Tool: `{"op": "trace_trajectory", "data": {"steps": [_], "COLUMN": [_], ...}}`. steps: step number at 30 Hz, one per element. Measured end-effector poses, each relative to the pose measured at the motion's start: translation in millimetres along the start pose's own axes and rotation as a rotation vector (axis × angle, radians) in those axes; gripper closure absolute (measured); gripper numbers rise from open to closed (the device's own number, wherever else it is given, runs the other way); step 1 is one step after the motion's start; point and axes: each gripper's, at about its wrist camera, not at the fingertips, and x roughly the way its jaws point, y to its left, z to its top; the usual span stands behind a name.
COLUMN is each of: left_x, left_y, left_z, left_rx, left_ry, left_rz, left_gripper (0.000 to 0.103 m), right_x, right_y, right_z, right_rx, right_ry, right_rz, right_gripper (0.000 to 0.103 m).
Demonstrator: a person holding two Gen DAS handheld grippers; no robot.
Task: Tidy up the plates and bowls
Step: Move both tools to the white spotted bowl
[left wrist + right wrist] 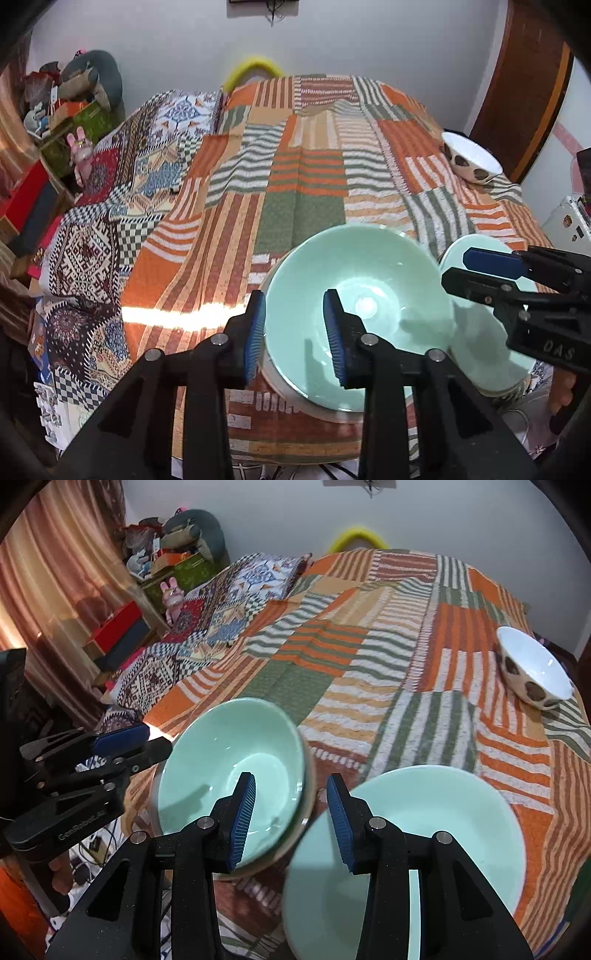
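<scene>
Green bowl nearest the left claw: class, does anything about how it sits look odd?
Yes. The green bowl tilts instead of lying flat, its rim between the left claw pads. It seems to rest on another dish beneath.

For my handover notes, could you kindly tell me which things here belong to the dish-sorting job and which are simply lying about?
Job: stacked green bowls, green plate, spotted white bowl.

Lying about: pink rabbit toy, red box, yellow hoop.
</scene>
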Motion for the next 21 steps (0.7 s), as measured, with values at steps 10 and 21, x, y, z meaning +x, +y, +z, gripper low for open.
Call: {"op": "trace_trajectory", "data": {"steps": [10,21], "left_x": [-39.5,-59.3], "left_y": [-43.8,-122.6], "left_z": [33.1,96.5], "left_rx": [0.063,0.144], "left_ry": [-0.141,-0.251], "left_rz": [-0.032,-0.132], "left_gripper": [0.051,0.033], "right_x": [-61.4,-136.4], "right_y": [-53.6,-143.3], "right_z": [5.0,11.2], "right_rx": [0.074,0.204], "right_ry": [-0.141,-0.323], "right_rz": [-0.051,-0.154], "right_gripper": [0.063,0.052]}}
